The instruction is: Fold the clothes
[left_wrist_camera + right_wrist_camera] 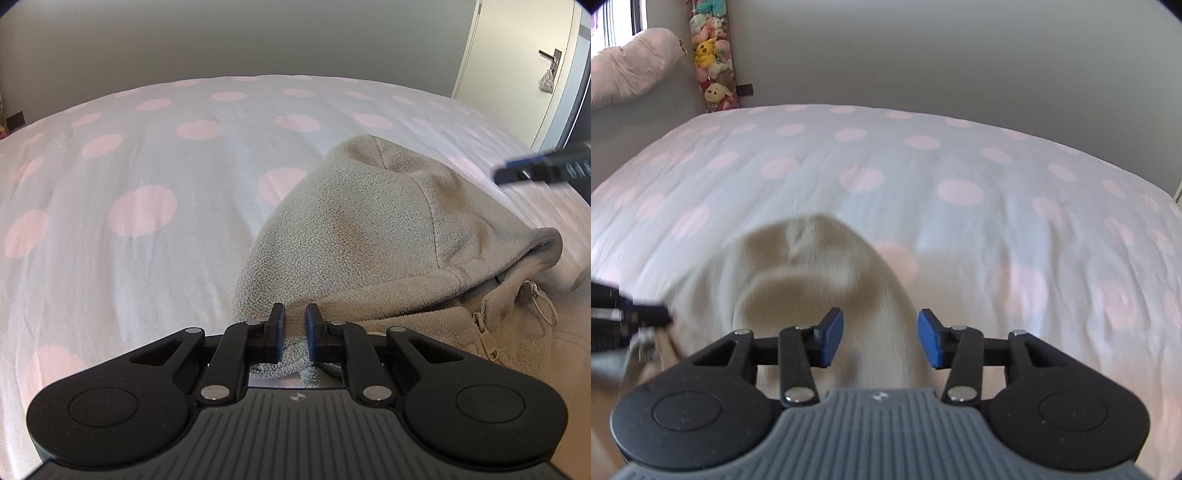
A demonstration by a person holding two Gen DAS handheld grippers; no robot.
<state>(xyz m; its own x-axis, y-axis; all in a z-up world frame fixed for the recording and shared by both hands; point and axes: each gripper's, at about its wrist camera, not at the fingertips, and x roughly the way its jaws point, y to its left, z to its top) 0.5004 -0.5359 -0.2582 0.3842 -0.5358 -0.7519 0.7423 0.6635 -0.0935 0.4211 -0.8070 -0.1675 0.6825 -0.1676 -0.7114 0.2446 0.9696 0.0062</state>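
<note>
My left gripper (pixel 295 325) has its fingers pinched onto a fold of the grey fleece hoodie (pixel 388 229), which lies on the bed (pixel 147 166) with its hood (pixel 406 206) humped up ahead of me. The hoodie's lower part is cut off behind my own gripper body and the frame edge. At the collar I make out a zipper pull (pixel 480 321) and a cord loop (pixel 543 302).

My right gripper (pixel 881 338) hangs with its fingers spread apart over the hoodie, holding nothing; the fleece there is smeared by blur, so seams and edges are lost. At the far wall stands a column of plush toys (pixel 714 55).
</note>
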